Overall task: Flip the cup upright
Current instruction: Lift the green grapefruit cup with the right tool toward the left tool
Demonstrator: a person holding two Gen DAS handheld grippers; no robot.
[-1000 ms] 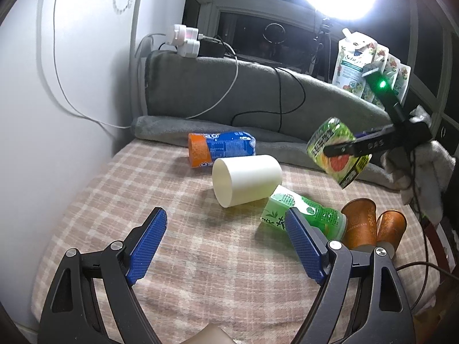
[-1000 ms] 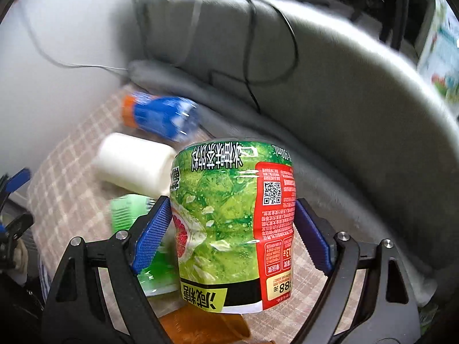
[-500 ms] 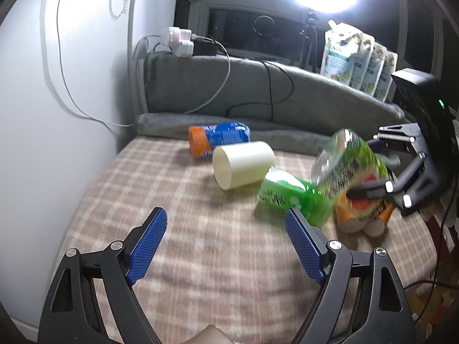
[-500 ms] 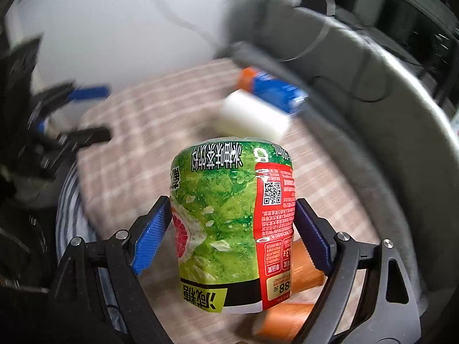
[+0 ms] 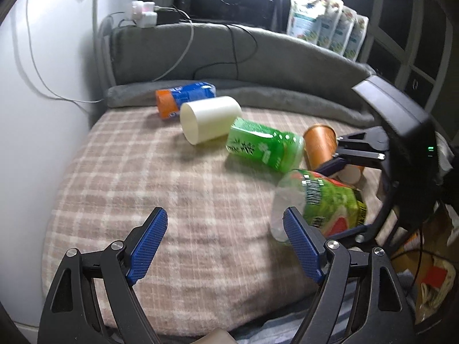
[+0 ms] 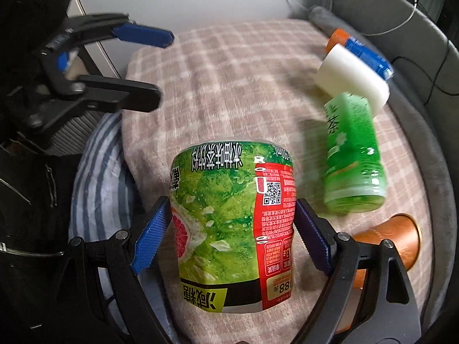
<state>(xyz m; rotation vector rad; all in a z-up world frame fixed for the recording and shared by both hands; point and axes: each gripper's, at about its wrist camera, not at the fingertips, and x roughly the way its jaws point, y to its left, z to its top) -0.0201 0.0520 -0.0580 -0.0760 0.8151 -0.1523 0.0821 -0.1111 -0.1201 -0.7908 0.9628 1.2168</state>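
Nearest, the right claw [image 6: 229, 238] is clamped on the green grapefruit-label cup [image 6: 232, 229], its blue pads pressed to opposite sides of the body. The label print reads inverted in the right wrist view. In the left wrist view the cup [image 5: 324, 209] hangs tilted, just over the near right edge of the plaid cushion [image 5: 178, 195], and whether it touches the fabric cannot be told. Its long axis runs forward along the claw fingers, so turning it upright looks to depend on a wrist roll of the right hand. The left claw [image 5: 225, 246] hovers wide open and empty, beside the cup. Farther back lie a green bottle [image 5: 264, 147], a white cup [image 5: 209, 119], copper cups [image 5: 320, 147] and a blue-orange can [image 5: 185, 99], all on their sides.
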